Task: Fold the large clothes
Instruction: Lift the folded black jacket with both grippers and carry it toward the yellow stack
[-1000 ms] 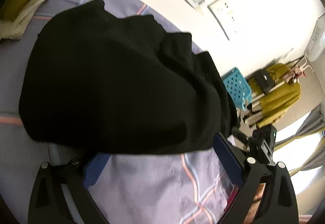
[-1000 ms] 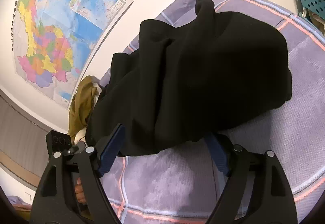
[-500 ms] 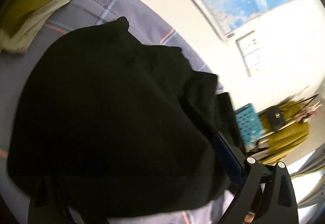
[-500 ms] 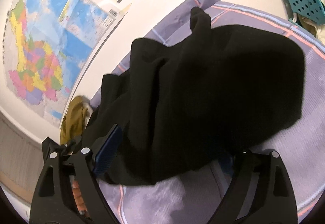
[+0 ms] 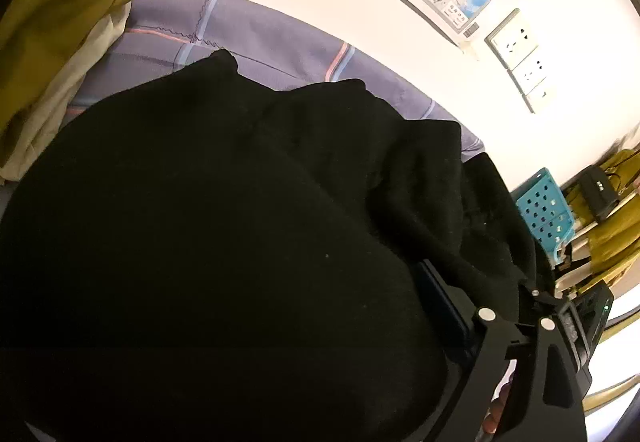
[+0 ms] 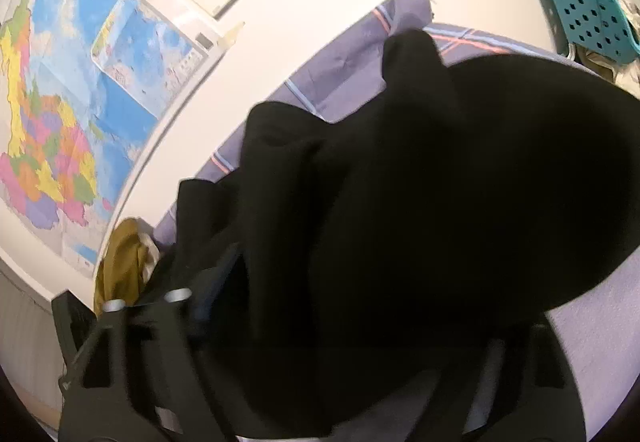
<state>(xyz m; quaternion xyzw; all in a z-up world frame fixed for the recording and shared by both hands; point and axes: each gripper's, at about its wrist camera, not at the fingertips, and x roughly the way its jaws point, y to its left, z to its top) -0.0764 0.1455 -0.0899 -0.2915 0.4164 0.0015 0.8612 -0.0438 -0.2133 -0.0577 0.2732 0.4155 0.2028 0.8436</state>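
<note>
**Black garment fills both views as the grippers close in on its near edge**

The black garment (image 5: 224, 242) lay in a bunched, partly folded heap on the purple checked bedsheet (image 5: 256, 37), close to the white wall. It looked soft and limp, of thick matte fabric, probably light enough to lift but likely to sag and slide out of shape unless both corners were carried together. The best hold appeared to be the near hem, one gripper at each end of it, with the pads pinching all layers at once so that no lower layer trailed.

The left gripper (image 5: 248, 370) stood wide, its jaws having just closed slightly, with cloth bulging between them; only its right finger (image 5: 444, 306) showed, the other buried under fabric, so whether the pads pressed the cloth could not be told. The right gripper (image 6: 352, 342) had its jaws just closing with the garment's edge between them; both fingers were blurred and mostly covered, and a firm pinch could not be confirmed.

Much was hidden: the hem itself, the fingertips, and how many layers the heap held. What kind of garment it was could not be made out. An olive-yellow cloth (image 5: 68, 1) lay piled beside it, cut off at the frame edge, and a teal perforated basket (image 6: 588, 17) stood beyond the bed.
</note>
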